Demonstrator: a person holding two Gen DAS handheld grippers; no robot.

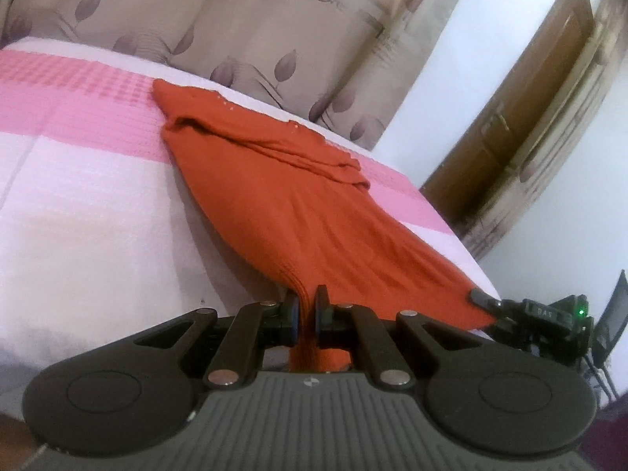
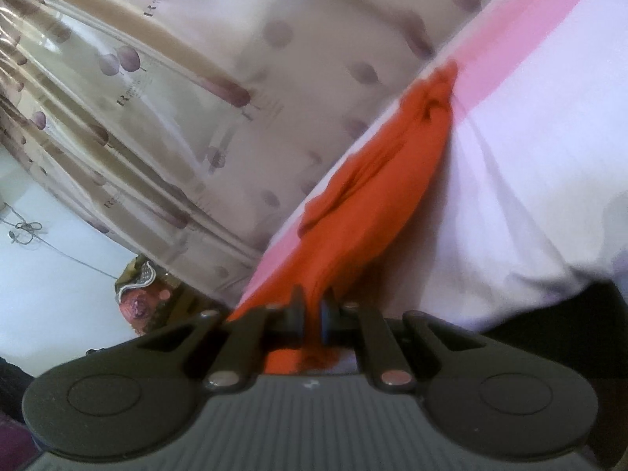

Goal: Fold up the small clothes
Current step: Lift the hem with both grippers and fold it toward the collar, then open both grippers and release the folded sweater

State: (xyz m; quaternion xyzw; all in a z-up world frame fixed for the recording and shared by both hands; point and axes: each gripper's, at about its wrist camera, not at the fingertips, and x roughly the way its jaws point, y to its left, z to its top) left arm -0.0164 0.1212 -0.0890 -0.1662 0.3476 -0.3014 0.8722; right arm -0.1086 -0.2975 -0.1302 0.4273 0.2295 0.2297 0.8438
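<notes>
Gripping the orange garment [image 1: 298,212] by its near edge, left tool [image 1: 307,316] and right tool [image 2: 313,322] both clamped on cloth (bed [image 1: 78,196] beneath); next, carrying that edge over.

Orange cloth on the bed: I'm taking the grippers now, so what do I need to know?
Left gripper: shut on a near corner of the orange cloth.
Right gripper: shut on the other near corner.
The cloth's far end lies bunched on the pink and white bedspread; the near edge is lifted.
Done: both corners gripped.
Left: probably carry the near edge over to the far end, then smooth it.
</notes>
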